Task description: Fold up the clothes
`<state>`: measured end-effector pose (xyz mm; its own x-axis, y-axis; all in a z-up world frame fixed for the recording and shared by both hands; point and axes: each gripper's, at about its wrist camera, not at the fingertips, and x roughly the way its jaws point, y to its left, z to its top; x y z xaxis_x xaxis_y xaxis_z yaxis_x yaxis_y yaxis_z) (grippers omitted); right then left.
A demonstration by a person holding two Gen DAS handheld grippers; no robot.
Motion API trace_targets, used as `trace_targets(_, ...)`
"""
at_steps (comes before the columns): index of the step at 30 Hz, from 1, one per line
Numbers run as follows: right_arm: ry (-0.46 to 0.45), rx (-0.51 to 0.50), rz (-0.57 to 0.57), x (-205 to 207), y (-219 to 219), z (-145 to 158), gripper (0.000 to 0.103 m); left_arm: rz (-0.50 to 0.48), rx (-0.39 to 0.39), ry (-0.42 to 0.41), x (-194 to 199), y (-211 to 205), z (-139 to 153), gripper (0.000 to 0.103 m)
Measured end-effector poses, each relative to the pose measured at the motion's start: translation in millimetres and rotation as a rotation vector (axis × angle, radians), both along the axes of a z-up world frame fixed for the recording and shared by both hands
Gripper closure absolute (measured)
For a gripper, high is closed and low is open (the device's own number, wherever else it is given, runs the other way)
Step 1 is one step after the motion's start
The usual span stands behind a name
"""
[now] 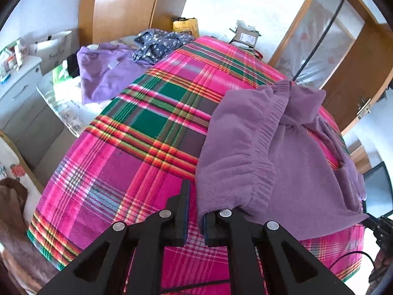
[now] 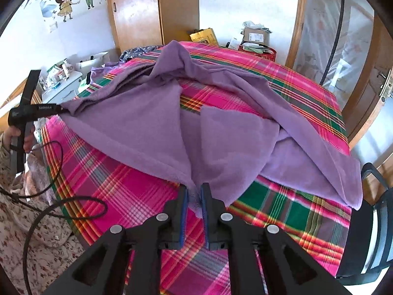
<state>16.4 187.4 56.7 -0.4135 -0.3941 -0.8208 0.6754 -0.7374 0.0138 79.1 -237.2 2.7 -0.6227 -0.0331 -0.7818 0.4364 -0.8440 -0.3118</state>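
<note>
A purple fleece garment (image 2: 152, 132) with an elastic band (image 1: 265, 147) lies spread and partly lifted over a bed covered by a pink, green and orange plaid blanket (image 1: 127, 167). My left gripper (image 1: 196, 206) holds one edge of it; the cloth drapes over the right finger and hides its tip. In the right wrist view the left gripper (image 2: 60, 109) is at the far left, held by a hand (image 2: 17, 135), with the cloth stretched from it. My right gripper (image 2: 194, 191) is shut on the garment's near edge, with cloth pinched between the blue pads.
Another purple garment (image 1: 103, 78) and a dark blue dotted one (image 1: 159, 43) lie at the bed's far left. Cardboard boxes (image 2: 255, 36) stand beyond the far end. A white dresser (image 1: 22, 91) is left, a black chair (image 2: 375, 221) right. A black cable (image 2: 61, 196) loops over the near corner.
</note>
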Motion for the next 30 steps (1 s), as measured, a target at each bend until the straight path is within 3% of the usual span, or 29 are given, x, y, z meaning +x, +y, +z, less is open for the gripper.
trace_targets(2,-0.019,0.004,0.011,-3.0,-1.7,-0.1,0.090,0.002,0.015,-0.003,1.7,-3.1,-2.0,0.092)
trace_targets(5,-0.038,-0.009,0.019,-6.1,-5.8,4.0,0.090,-0.015,0.018,-0.011,5.5,-3.9,-1.1,0.084)
trace_targets(11,-0.080,-0.125,0.030,-27.3,-12.2,24.3,0.090,-0.049,0.013,0.014,18.5,-5.6,4.3,0.081)
trace_targets(13,-0.077,-0.121,0.043,-32.7,-22.5,25.5,0.085,-0.051,-0.004,0.013,20.7,-5.7,5.1,0.074)
trace_targets(24,-0.053,-0.113,0.112,-65.0,-78.6,33.5,0.084,-0.090,-0.073,0.036,30.6,-2.5,23.9,0.072)
trace_targets(30,-0.090,-0.149,0.134,-83.4,-106.3,25.6,0.084,-0.049,-0.068,0.030,46.6,-11.0,24.4,0.070)
